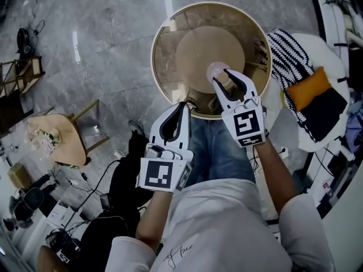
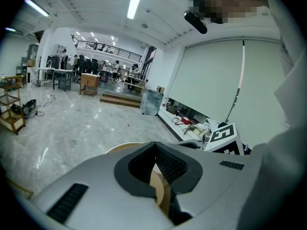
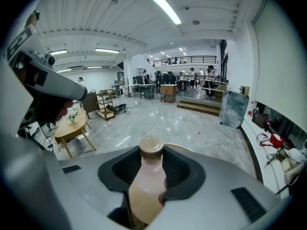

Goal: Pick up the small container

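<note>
No words or numbers can be read anywhere. A dark scrawl on the white shirt is illegible.

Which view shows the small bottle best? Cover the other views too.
The right gripper view: the small bottle sits centred, cap and body clear, clamped by the right gripper. The head view shows only its pale top between the jaws. The left gripper view does not show it.

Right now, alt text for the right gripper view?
The right claw grips a small bottle, pale pink with a tan cap, between its jaws. Beyond it lie a marble floor and a wooden table at left.
</note>
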A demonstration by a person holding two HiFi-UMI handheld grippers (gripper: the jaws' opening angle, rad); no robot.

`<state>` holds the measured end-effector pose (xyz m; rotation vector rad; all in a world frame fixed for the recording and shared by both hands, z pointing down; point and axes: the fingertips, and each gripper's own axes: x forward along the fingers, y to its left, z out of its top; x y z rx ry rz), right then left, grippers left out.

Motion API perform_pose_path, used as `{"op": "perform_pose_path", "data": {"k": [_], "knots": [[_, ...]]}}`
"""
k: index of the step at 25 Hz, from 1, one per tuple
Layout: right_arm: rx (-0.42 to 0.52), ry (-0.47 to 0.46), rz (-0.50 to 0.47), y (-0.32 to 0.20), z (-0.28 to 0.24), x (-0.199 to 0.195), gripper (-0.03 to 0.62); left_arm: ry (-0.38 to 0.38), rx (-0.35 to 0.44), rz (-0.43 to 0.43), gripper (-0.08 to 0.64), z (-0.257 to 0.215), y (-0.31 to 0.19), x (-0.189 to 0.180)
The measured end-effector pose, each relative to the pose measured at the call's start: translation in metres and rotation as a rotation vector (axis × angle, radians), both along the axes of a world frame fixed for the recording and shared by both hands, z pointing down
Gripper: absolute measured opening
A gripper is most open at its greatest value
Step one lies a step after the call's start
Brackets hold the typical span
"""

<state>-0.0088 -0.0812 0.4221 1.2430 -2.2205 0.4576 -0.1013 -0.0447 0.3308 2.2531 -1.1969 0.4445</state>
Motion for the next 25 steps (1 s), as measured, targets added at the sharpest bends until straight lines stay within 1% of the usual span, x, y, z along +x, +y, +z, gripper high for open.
{"op": "perform_pose_path", "data": {"k": [12,16,25], "knots": [[0.041,-0.004,0.002,0.016,-0.064,-0.004,0.146,0.038,0.044,0.021,0.009,-0.043,0.011,-0.002],[0.043,-0.010,0.003,0.023,-0.080,-0.004,0.147,0.048,0.064,0.035,0.009,-0.057,0.012,0.000],[0.047,-0.020,-0.009,0.043,-0.110,-0.006,0.146,0.068,0.077,0.042,0.009,-0.078,0.028,-0.001]]}}
